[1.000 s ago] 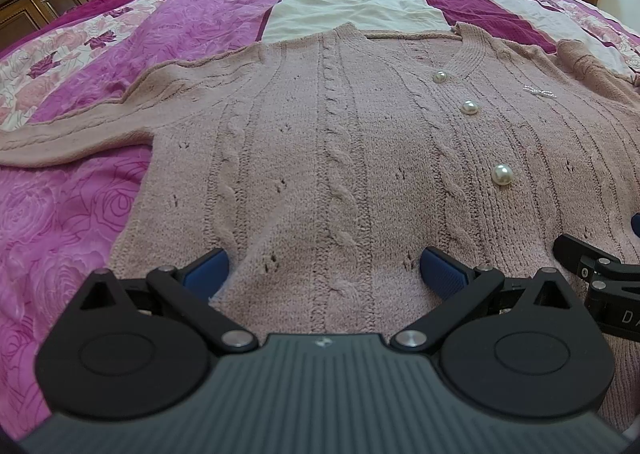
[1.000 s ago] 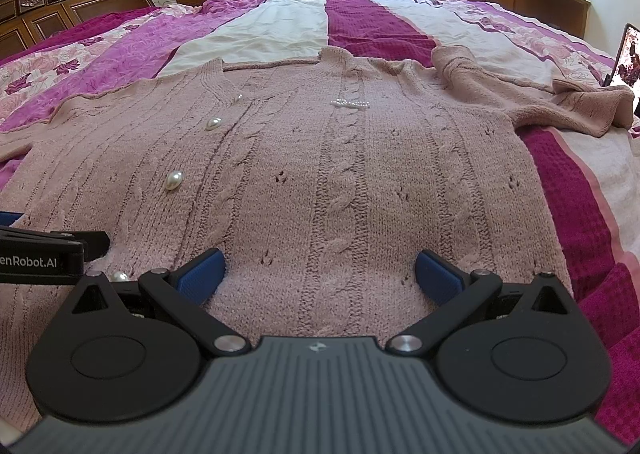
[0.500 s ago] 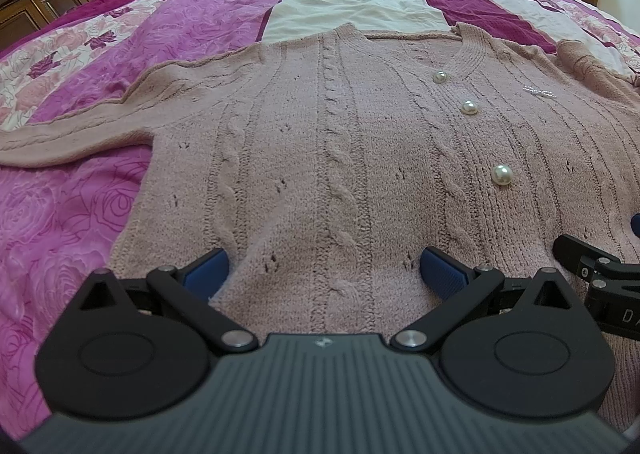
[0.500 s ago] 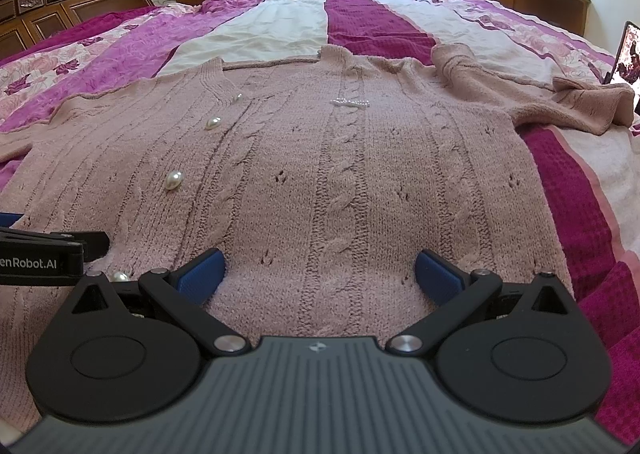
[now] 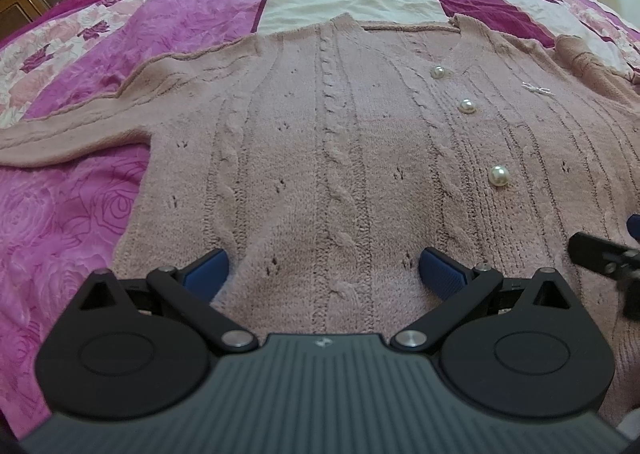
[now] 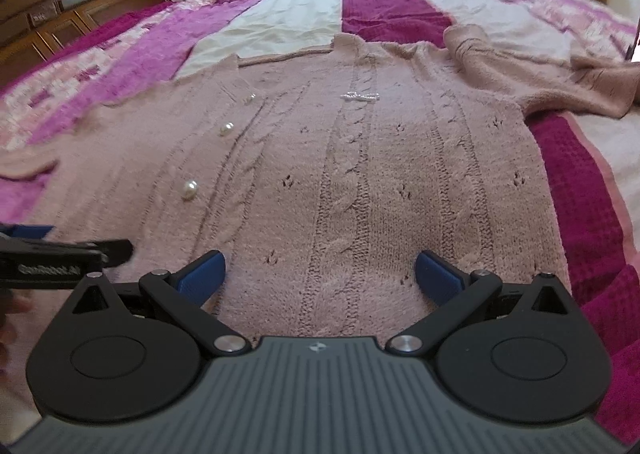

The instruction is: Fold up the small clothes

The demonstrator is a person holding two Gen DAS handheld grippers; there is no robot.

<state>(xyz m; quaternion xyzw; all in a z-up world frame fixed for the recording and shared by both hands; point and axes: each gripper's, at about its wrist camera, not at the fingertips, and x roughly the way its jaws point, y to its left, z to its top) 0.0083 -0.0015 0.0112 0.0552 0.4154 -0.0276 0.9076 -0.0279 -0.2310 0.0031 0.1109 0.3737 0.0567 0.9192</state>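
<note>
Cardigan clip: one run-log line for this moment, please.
stage: pre-fold | cardigan: flat on bedspread | left hand-held gripper: open | right hand-held gripper: open

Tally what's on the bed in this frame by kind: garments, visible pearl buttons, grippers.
Pink knit cardigan: 1
Pearl buttons visible on it: 3
Beaded bow trim: 1
Grippers, left gripper and right gripper, both open over the hem: 2
Patchwork bedspread underneath: 1
Total: 8

light: soft, even daylight | edges: fisheye-bent | right wrist view: motion-blurred
</note>
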